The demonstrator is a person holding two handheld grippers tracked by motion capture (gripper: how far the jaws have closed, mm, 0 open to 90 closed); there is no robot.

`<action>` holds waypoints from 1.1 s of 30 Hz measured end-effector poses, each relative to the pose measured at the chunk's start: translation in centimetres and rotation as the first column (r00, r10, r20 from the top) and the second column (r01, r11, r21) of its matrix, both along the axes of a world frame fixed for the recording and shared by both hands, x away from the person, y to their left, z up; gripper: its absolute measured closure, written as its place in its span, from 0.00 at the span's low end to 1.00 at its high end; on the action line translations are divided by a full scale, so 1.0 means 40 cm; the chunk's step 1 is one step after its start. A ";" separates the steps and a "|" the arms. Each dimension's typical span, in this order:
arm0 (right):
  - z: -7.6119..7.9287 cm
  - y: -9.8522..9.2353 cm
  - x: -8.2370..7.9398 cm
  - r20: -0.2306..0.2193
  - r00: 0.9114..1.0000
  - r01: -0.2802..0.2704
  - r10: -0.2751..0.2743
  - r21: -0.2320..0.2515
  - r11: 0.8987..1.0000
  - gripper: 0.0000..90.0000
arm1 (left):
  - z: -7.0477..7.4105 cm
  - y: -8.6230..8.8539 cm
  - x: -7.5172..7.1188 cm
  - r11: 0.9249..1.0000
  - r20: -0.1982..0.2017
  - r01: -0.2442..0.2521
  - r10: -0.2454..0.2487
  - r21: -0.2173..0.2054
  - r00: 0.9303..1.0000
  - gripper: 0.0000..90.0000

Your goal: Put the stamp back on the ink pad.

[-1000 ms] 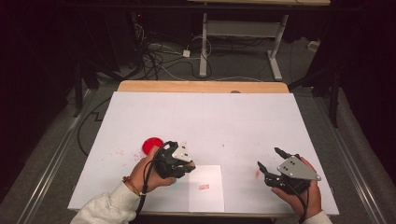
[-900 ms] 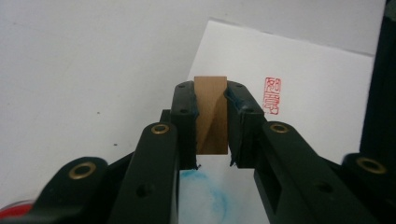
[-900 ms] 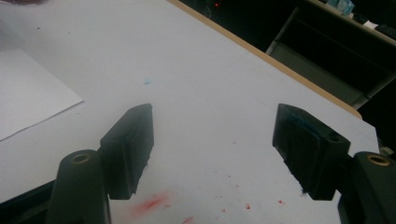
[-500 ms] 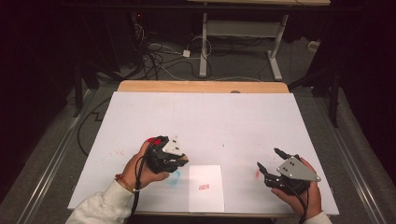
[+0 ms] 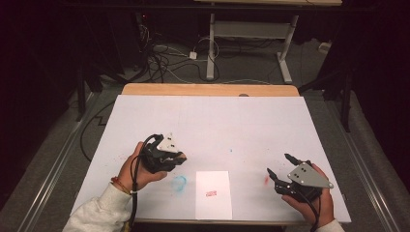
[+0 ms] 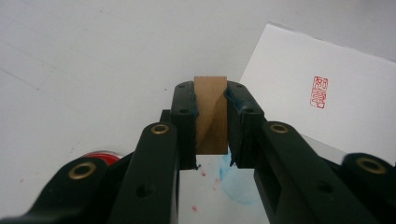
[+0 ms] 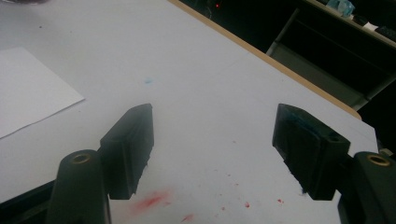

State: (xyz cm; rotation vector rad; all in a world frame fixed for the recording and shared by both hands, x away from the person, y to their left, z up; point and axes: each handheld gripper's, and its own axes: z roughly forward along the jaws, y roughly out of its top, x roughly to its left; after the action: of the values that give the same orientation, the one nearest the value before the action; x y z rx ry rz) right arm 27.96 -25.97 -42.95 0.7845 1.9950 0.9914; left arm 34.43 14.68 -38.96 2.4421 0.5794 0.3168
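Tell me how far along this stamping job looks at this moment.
Done: the paper sheet already carries one red seal imprint. In hand: the left claw is shut on the wooden stamp block, held above the table near the sheet. The right claw is open and idle. Whether another imprint is left is unclear.

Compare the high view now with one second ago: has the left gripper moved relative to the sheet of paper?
Yes. The left gripper, shut on a wooden stamp, has shifted left and slightly up-table, away from the paper.
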 end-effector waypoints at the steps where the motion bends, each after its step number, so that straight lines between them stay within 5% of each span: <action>1: 0.001 0.000 -0.002 0.003 1.000 0.000 0.000 0.001 1.000 0.33 | 0.001 0.003 0.000 1.000 0.001 -0.003 0.003 0.000 1.000 0.82; 11: 0.003 0.005 0.000 -0.002 1.000 -0.011 0.011 0.005 1.000 0.33 | 0.005 0.042 0.014 0.998 -0.001 -0.056 0.056 -0.001 0.998 0.82; 14: 0.002 0.005 0.001 -0.002 1.000 -0.011 0.011 0.002 1.000 0.33 | -0.001 0.060 0.025 0.997 -0.004 -0.062 0.063 0.038 0.998 0.82; 18: 0.003 0.005 -0.003 -0.001 1.000 -0.009 0.009 0.005 1.000 0.33 | -0.018 0.087 0.046 0.994 -0.021 -0.100 0.101 0.040 0.995 0.82; 24: 0.001 0.006 -0.002 -0.006 1.000 -0.011 0.011 0.000 1.000 0.33 | -0.055 0.128 0.094 0.982 -0.067 -0.173 0.177 0.073 0.982 0.82; 33: -0.002 0.008 -0.002 -0.013 1.000 -0.010 0.010 -0.005 1.000 0.34 | -0.096 0.153 0.142 0.971 -0.136 -0.217 0.229 0.100 0.964 0.82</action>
State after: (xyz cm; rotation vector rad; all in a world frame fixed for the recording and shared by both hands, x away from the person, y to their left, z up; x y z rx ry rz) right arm 27.89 -25.64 -43.01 0.7812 2.0136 0.9887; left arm 40.10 20.78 -42.78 2.4985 0.9268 0.2581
